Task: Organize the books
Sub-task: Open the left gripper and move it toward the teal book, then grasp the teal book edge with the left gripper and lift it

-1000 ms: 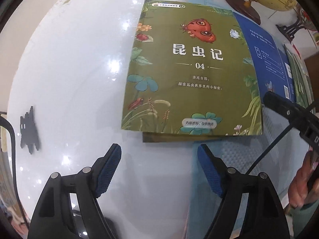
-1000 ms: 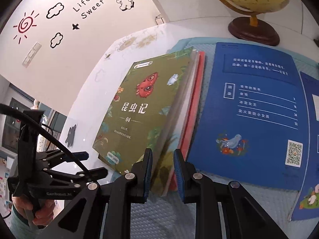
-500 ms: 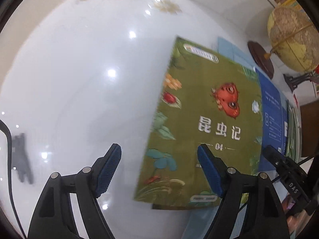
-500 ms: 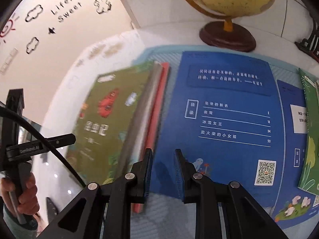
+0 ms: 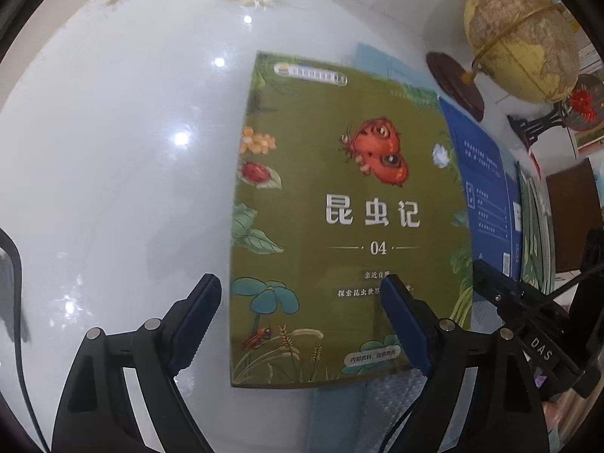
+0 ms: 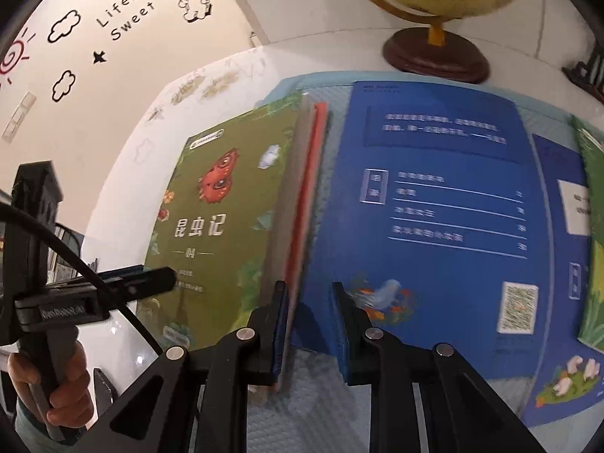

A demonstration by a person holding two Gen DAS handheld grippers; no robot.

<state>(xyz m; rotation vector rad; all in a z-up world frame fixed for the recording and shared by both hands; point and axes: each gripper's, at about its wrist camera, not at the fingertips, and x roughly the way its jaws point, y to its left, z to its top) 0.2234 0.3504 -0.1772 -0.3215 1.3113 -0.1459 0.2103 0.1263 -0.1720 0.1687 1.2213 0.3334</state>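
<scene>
The left claw [image 5: 298, 313] has its jaws spread wide and opening, with nothing gripped; its right pad [image 5: 404, 321] hangs over the lower part of the green book [image 5: 339, 226], the left one over bare white table [image 5: 113, 170]. The right claw [image 6: 307, 324] is clenched nearly closed, empty, poised above the near edge of the blue book [image 6: 434, 207] just beside the stack's spines.

Only the right wrist view shows that the green book tops a stack (a grey one and a red one [image 6: 309, 188] peek out beneath), plus a hand [image 6: 56, 389] gripping the left tool. The left wrist view shows the green cover squarely, title upright.

The green book lies flat, long axis running away from the cameras toward the globe [image 5: 521, 41], spine beside the blue book.
</scene>
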